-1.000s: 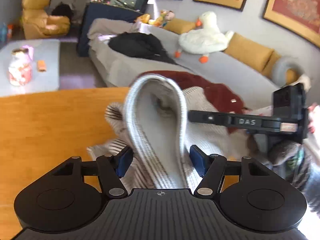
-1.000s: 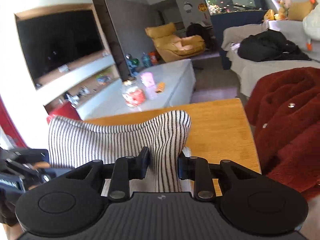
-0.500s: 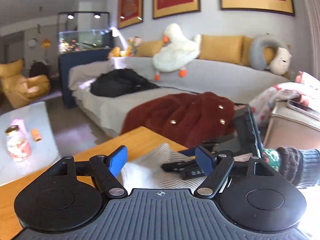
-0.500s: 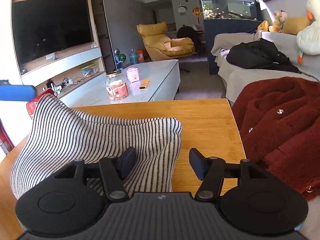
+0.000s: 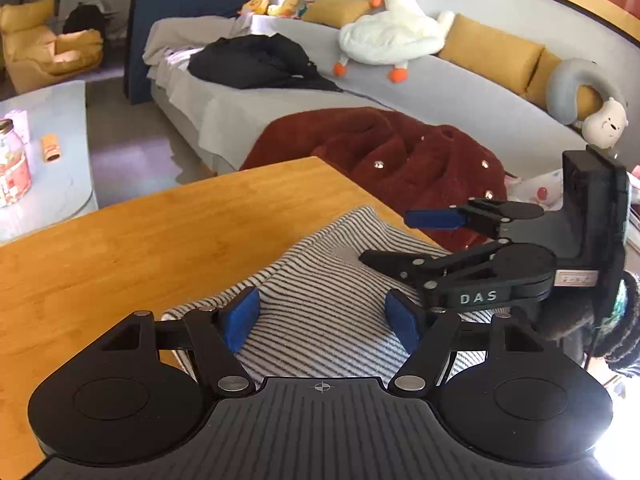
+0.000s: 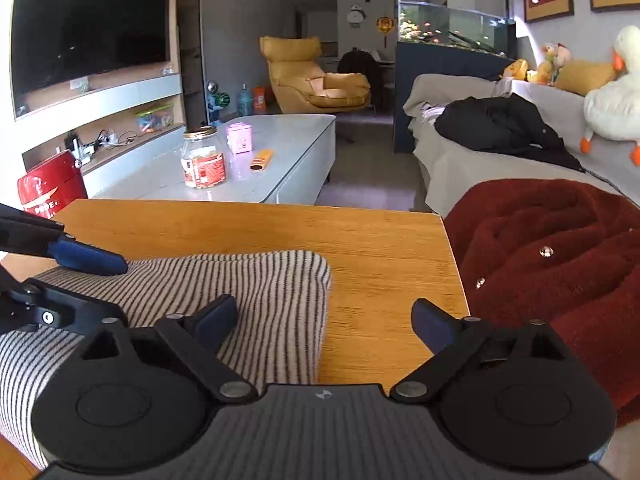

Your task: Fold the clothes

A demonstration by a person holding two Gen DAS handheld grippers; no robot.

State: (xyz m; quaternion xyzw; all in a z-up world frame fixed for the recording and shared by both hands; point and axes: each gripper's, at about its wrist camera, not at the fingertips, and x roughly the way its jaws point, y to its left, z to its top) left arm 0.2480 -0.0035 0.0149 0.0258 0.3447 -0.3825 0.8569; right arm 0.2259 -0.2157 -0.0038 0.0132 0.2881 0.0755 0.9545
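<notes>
A black-and-white striped garment (image 5: 332, 280) (image 6: 260, 280) lies folded flat on the wooden table (image 5: 120, 248) (image 6: 380, 248). My left gripper (image 5: 322, 316) hovers over its near part, open, its jaws closing slightly; the blue pads touch no cloth. My right gripper (image 6: 324, 316) stands at the garment's right edge with its jaws opening wide. The cloth lies under its left finger and bare table shows between the pads. In the left wrist view the right gripper (image 5: 392, 238) reaches in from the right above the garment. A left gripper pad (image 6: 88, 256) shows at the left.
A dark red fleece coat (image 5: 400, 152) (image 6: 560, 260) is heaped on the sofa just past the table's right edge. A black jacket (image 6: 500, 128) lies further along the sofa. A low white table (image 6: 260, 160) with a jar (image 6: 202, 158) stands beyond the table's far edge.
The striped garment, held up in both grippers a second ago, now lies on the table. The right gripper has let go and opened wide. The left gripper has drawn back from the cloth.
</notes>
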